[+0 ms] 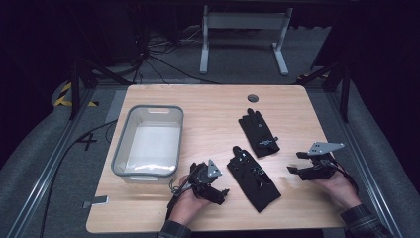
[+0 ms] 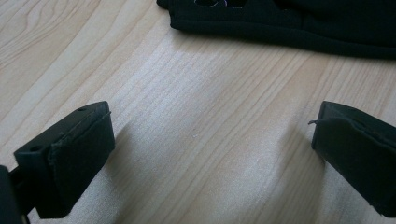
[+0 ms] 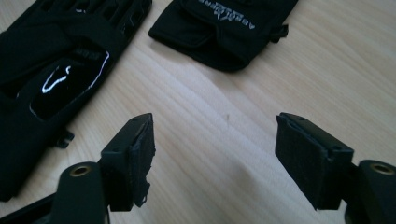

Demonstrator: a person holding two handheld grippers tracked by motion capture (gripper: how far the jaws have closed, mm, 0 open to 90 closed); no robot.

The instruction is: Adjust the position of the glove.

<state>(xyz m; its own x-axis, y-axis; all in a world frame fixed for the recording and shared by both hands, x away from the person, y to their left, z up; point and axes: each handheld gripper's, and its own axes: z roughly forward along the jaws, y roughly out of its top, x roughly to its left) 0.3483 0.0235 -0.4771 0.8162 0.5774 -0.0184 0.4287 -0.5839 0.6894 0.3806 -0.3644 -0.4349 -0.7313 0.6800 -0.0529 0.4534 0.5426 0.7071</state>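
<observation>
Bench [image 1: 208, 119]: pale wood grain, flat, rounded corners.
Bin [image 1: 122, 144]: grey-rimmed, translucent, rectangular, at left, apparently empty.
Near glove [image 1: 253, 178]: black fabric, limp, long axis running diagonally away; lies just right of the left claw [image 1: 220, 194], nearer it than the right.
Far glove [image 1: 258, 133]: black, white logo, beyond and left of the right claw [image 1: 295, 162].
Left claw: jaws apart, low over bare wood.
Right claw: jaws apart, empty.
</observation>
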